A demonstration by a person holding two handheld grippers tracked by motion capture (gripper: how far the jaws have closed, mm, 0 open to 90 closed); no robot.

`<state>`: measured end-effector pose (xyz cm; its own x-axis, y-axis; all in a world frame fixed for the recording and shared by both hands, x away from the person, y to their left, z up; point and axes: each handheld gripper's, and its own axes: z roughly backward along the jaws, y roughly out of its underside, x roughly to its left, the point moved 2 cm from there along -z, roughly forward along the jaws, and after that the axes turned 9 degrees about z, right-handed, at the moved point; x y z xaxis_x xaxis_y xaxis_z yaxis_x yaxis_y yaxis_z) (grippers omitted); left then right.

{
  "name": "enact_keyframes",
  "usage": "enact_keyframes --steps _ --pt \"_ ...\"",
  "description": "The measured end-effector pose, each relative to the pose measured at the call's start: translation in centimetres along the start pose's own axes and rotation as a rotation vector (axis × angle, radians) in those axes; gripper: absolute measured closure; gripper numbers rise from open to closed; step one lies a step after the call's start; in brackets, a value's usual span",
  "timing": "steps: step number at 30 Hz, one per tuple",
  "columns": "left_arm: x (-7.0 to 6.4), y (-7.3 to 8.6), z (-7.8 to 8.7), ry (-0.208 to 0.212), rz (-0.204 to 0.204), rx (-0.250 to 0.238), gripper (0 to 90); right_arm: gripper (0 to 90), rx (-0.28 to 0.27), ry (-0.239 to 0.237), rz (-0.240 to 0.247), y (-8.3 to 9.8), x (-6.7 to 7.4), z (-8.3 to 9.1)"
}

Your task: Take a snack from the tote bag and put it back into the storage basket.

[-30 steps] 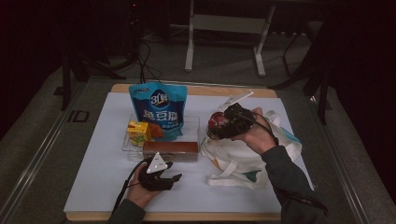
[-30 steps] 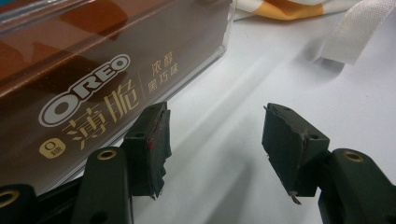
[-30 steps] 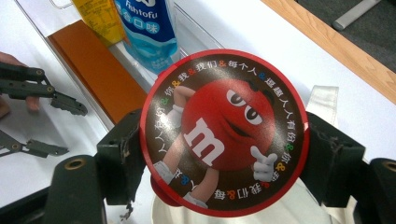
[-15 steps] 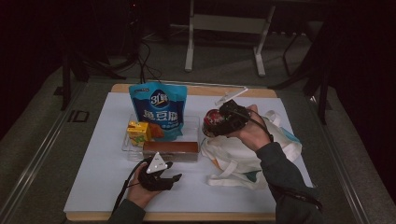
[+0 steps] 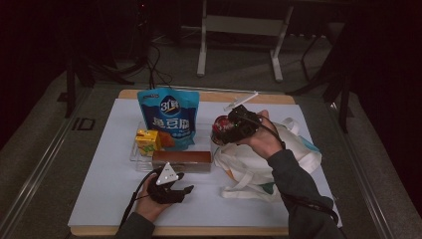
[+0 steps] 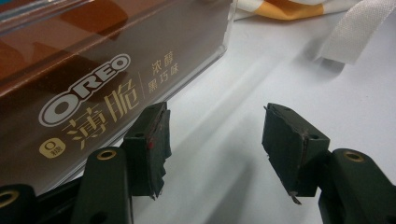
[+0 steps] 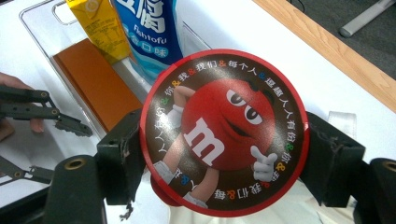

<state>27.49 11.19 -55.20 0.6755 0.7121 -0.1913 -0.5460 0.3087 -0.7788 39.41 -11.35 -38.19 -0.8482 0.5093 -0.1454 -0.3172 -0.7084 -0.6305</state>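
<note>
High view: nearest me, my left hand-held gripper rests low on the white counter, jaws apart and empty, just in front of the brown Oreo box. Beyond the box, a yellow juice carton and a blue fish-tofu pouch stand in a clear tray. To the right, my right hand-held gripper is raised over the cloth tote bag, clamped across the round M&M's tub; its pads press on the rim at opposite sides. I judge the risk lies in that grip: the lid is wide, smooth and round, so a tilt of the wrist could let it slip and drop beside the bag's mouth, or swing into the pouch and tip it.
</note>
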Motion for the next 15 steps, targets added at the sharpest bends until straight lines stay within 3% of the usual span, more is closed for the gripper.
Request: enact_keyframes --steps 15 --pt "0.0 0.0 0.0 0.000 -0.001 0.001 41.5 25.5 -0.010 -0.014 0.015 -1.4 0.8 -1.1"
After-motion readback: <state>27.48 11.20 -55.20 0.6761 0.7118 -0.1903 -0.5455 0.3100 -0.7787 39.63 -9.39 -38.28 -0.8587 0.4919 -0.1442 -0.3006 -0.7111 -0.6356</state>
